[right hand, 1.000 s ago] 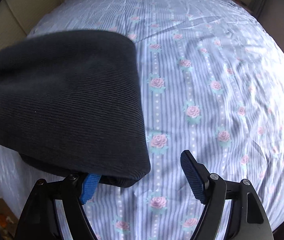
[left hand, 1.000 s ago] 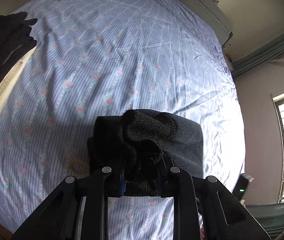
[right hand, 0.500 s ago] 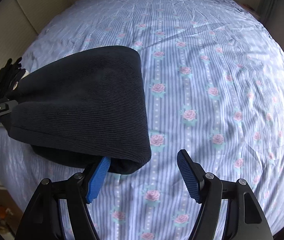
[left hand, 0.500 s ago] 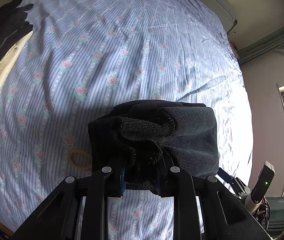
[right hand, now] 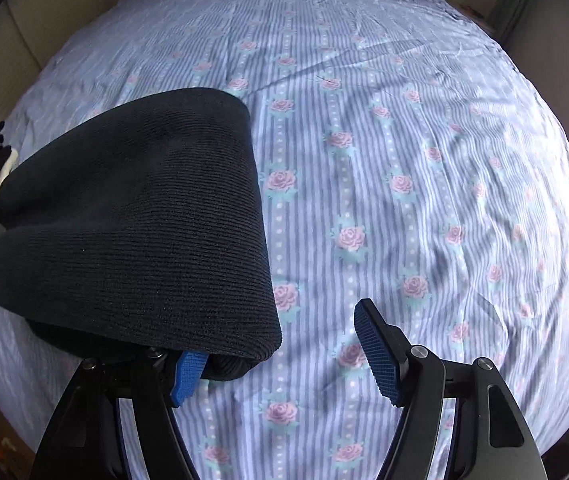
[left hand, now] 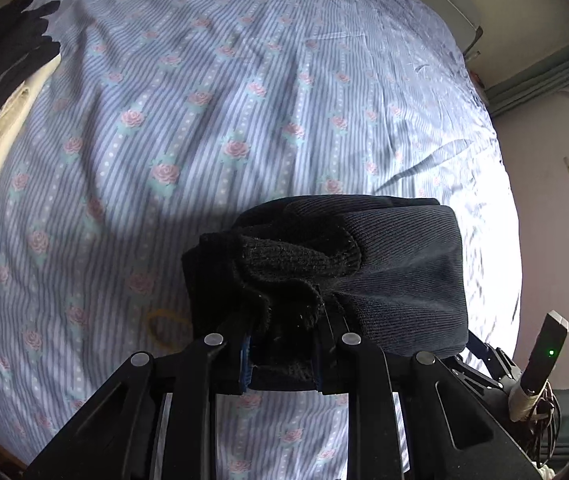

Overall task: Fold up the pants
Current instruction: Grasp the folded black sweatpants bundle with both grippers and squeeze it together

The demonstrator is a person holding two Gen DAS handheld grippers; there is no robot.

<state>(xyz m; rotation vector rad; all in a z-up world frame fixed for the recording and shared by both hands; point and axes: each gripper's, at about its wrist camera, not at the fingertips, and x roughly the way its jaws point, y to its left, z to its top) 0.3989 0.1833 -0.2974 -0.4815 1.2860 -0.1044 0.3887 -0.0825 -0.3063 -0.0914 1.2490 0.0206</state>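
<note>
We see the pants (left hand: 400, 276) as a thick folded bundle of dark ribbed knit, navy to black, lifted over the floral striped bedsheet (left hand: 204, 128) near its close edge. In the left wrist view a bunched, fuzzier black hem sits at the bundle's near end, rumpled and gathered. In the right wrist view the pants (right hand: 136, 232) drape as a broad smooth fold with a rounded far edge above the bedsheet (right hand: 404, 160)
</note>
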